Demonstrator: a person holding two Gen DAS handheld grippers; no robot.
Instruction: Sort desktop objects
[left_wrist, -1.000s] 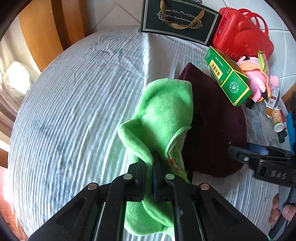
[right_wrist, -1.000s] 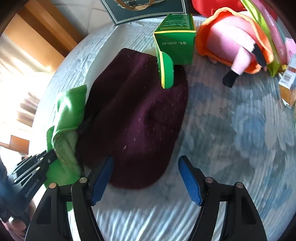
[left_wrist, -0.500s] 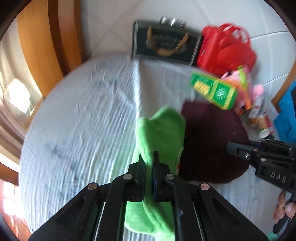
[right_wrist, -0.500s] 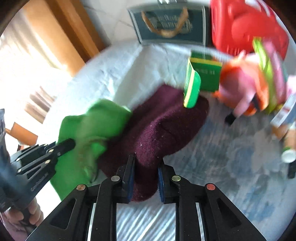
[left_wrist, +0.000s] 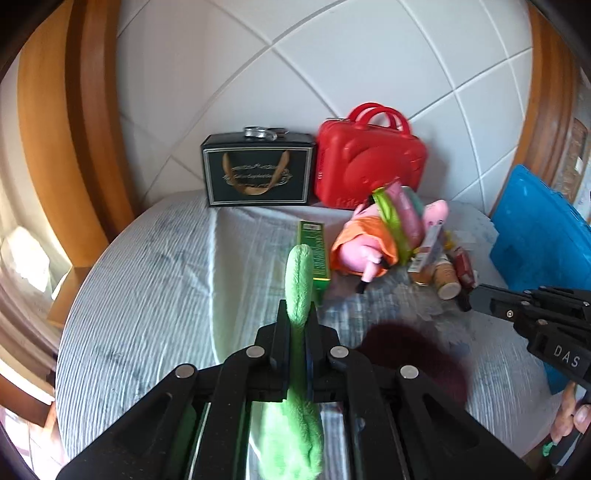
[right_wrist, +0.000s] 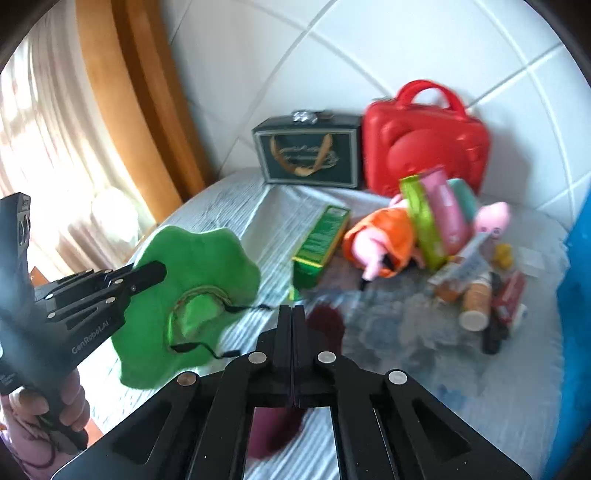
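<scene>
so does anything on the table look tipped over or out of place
Yes. By the pink plush pig, a small bottle lies on its side among jumbled packets, and the green box lies flat and askew. The black gift box and red case stand upright.

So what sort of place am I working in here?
Probably a home room: a table under a striped cloth against a tiled wall, cluttered with a plush pig, a red case and a gift bag.

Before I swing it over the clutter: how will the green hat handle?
Probably floppy: the green hat droops from the left gripper. It looks like light fleece. Its cord dangles and might snag.
</scene>
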